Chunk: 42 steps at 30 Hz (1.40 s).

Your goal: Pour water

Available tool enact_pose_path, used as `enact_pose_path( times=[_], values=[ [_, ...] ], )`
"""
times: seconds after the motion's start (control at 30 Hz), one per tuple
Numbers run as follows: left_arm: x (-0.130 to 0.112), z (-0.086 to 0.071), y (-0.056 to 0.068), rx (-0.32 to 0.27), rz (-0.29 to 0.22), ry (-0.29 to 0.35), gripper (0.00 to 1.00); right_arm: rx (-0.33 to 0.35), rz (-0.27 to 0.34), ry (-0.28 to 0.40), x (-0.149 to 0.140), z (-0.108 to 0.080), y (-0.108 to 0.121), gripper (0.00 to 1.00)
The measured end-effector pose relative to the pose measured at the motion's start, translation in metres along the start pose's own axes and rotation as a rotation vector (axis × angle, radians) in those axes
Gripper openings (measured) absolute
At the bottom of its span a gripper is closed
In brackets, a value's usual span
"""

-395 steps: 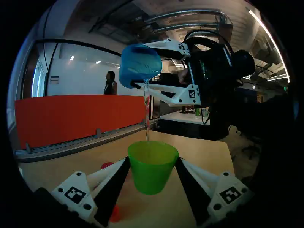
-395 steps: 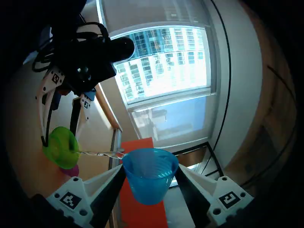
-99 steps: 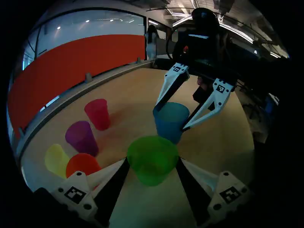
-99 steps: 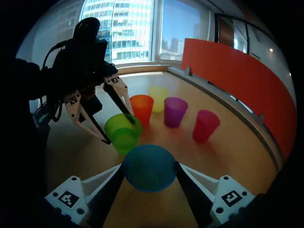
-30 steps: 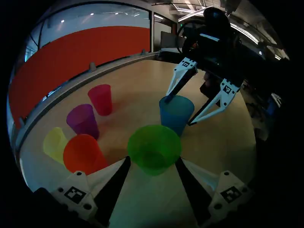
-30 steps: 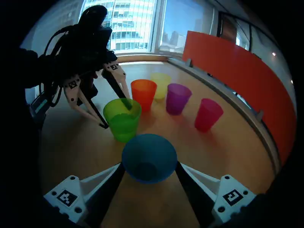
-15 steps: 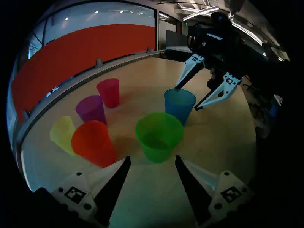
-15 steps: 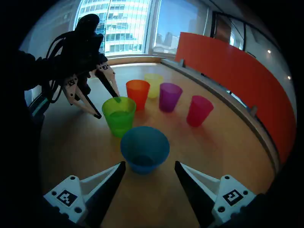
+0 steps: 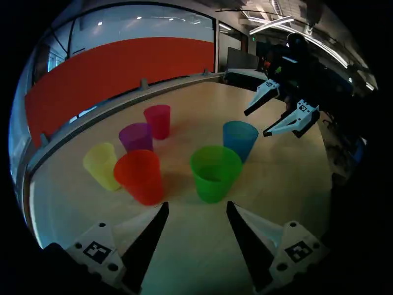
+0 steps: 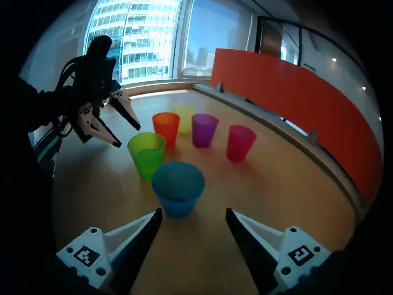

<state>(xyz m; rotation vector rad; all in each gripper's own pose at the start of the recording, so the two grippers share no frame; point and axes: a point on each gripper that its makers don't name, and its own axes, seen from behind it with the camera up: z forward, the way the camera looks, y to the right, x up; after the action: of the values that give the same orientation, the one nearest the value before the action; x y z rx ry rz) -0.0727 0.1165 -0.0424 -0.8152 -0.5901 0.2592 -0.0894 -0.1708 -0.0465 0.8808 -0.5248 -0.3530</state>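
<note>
The green cup (image 9: 215, 172) stands upright on the wooden table, a little water in its bottom, just ahead of my open left gripper (image 9: 196, 212). Behind it stands the blue cup (image 9: 239, 140), and farther off hangs my right gripper (image 9: 265, 120), open and clear of it. In the right gripper view the blue cup (image 10: 178, 188) stands free in front of my open right gripper (image 10: 193, 217). Beyond it are the green cup (image 10: 146, 154) and my left gripper (image 10: 127, 135), raised and apart from both cups.
An orange cup (image 9: 140, 176), a yellow cup (image 9: 101, 164), a purple cup (image 9: 135, 137) and a pink cup (image 9: 158, 121) stand in a group to the left. An orange partition (image 9: 113, 69) runs along the table's far edge. Windows (image 10: 147, 42) lie behind the left gripper.
Both grippers have let go of their cups and drawn back. The green and blue cups now stand free on the table, farther from the fingers than half a second ago.
</note>
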Motion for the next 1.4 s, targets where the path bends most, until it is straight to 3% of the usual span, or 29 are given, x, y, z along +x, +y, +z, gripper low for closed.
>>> enact_pose_path(
  times=[0.3,0.6,0.9,1.1,1.4],
  values=[
    [0.005,-0.021,-0.01,0.088,-0.068,0.086,0.87,-0.078,0.098,0.074,-0.001,-0.018,0.008,1.0],
    [0.011,-0.043,-0.033,0.211,-0.136,0.171,0.87,-0.198,0.158,0.155,0.011,-0.041,0.03,1.0],
    [0.022,-0.07,-0.059,0.351,-0.174,0.266,0.87,-0.368,0.203,0.252,0.027,-0.06,0.064,1.0],
    [0.037,-0.092,-0.078,0.464,-0.193,0.364,0.87,-0.483,0.224,0.31,0.033,-0.073,0.085,1.0],
    [0.053,-0.116,-0.091,0.595,-0.204,0.472,0.87,-0.638,0.234,0.385,0.041,-0.096,0.107,1.0]
  ],
)
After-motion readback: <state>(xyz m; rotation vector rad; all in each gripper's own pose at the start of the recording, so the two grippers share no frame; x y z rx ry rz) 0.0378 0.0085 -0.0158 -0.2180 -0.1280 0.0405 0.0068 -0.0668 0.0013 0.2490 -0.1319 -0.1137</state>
